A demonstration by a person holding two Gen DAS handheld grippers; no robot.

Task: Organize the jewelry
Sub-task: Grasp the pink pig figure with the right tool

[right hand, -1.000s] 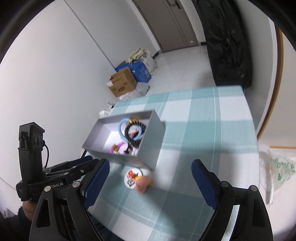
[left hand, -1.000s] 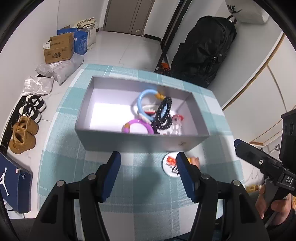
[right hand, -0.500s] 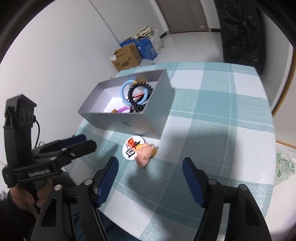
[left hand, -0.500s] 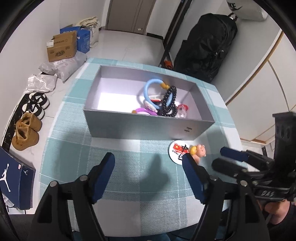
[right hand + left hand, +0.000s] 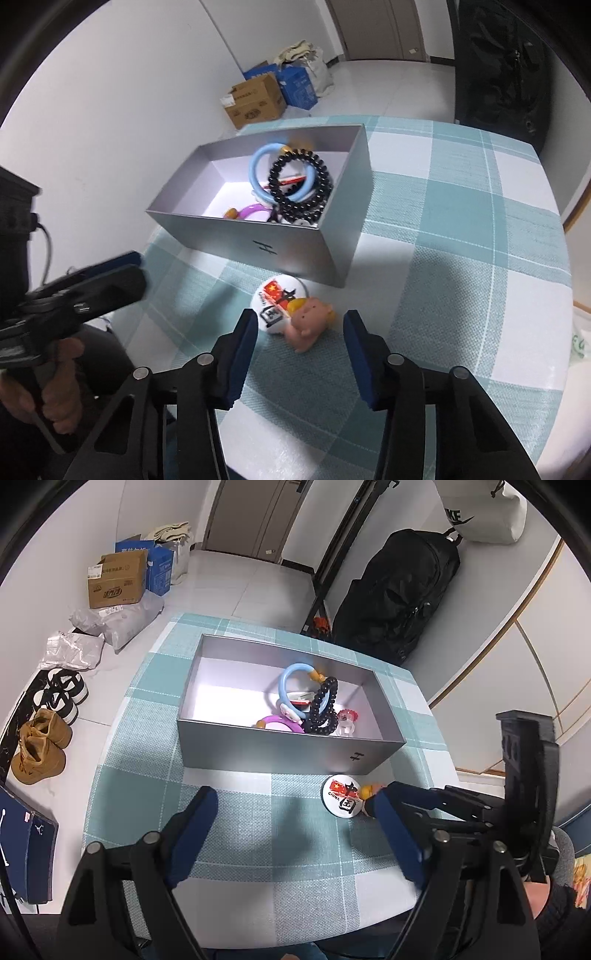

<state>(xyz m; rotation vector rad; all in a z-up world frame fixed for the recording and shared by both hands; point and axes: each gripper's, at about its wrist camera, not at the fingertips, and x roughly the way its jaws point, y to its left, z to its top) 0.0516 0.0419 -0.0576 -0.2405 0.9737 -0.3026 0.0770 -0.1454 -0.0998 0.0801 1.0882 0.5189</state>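
A grey open box (image 5: 280, 751) (image 5: 258, 243) on the checked tablecloth holds a blue ring (image 5: 286, 679), a black bead bracelet (image 5: 295, 184), a purple ring (image 5: 277, 723) and small trinkets. In front of it lie a round white badge (image 5: 341, 794) (image 5: 271, 302) and a small pink pig figure (image 5: 308, 325), touching. My right gripper (image 5: 299, 343) is open, its fingers either side of the pig and just short of it. My left gripper (image 5: 295, 830) is open and empty, above the cloth in front of the box.
The table's right and near edges (image 5: 569, 295) are close. On the floor are cardboard boxes (image 5: 116, 579), bags, shoes (image 5: 40, 753) and a black backpack (image 5: 395, 594) against the wall.
My right gripper has moved down and forward to the pig figure and narrowed its opening. My left gripper has pulled back a little from the box.
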